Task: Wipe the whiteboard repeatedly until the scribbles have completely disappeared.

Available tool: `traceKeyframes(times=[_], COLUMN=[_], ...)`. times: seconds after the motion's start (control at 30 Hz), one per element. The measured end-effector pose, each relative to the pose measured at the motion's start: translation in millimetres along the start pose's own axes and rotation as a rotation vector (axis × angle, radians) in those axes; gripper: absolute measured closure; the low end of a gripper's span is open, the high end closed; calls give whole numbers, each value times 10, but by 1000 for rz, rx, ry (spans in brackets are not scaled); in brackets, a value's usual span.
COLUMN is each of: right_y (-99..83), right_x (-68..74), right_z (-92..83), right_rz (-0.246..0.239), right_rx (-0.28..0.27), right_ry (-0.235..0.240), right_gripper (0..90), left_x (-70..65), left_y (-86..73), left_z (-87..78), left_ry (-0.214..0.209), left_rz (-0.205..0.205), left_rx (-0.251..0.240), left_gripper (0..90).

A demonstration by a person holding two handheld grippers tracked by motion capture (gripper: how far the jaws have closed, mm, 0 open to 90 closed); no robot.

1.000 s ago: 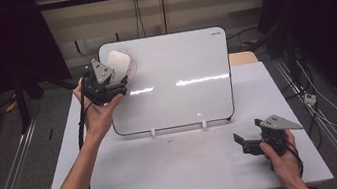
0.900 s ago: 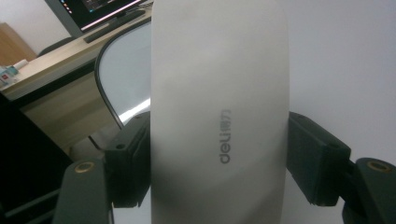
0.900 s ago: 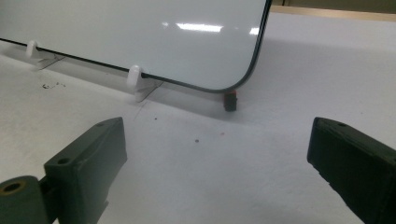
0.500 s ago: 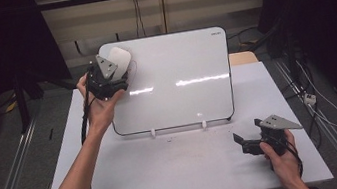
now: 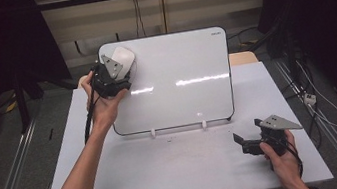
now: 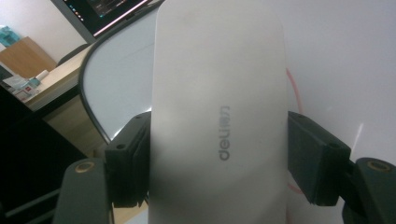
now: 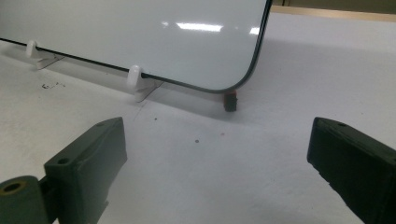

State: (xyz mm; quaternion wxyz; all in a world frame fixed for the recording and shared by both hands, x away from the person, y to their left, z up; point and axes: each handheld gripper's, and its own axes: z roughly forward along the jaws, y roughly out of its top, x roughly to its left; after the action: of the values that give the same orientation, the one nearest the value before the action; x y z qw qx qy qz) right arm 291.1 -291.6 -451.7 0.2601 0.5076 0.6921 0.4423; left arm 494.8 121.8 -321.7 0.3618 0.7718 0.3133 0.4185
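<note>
While the left gripper (image 5: 119,67) clamped the white eraser (image 6: 217,116) against the whiteboard (image 5: 180,82) top-left corner, faint red marks remained beside it; the right gripper (image 5: 252,143) rested wide open on the counter (image 5: 177,169).

Black gripper (image 5: 119,81), grey plate, trailing cable

The whiteboard (image 5: 180,82) is standing on the surface (image 5: 177,169), toward 12 o'clock. The eraser (image 5: 123,58) is lying against its 10 o'clock corner. The right gripper (image 5: 239,142) is sitting at 4 o'clock.
</note>
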Motion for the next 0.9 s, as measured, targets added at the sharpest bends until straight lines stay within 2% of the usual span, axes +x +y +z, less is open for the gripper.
traceKeyframes(times=[0.1, 0.2, 0.63, 0.9], right_y=[1, 1, 1, 3], right_x=[0, 2, 5, 10], right_z=[3, 2, 0, -1], right_rz=[1, -2, -1, -5], right_rx=[1, 0, 0, 1], right_ry=[-1, 0, 1, 1], right_gripper=[47, 47, 47, 47], left_x=[14, 43, 40, -21], left_y=[-6, -24, -45, -94], left_z=[0, 7, 10, 13], left_ry=[1, -18, -19, -24], left_rz=[-6, -34, -31, -49], left_rx=[-5, -17, -27, -38], left_gripper=[310, 311, 311, 312])
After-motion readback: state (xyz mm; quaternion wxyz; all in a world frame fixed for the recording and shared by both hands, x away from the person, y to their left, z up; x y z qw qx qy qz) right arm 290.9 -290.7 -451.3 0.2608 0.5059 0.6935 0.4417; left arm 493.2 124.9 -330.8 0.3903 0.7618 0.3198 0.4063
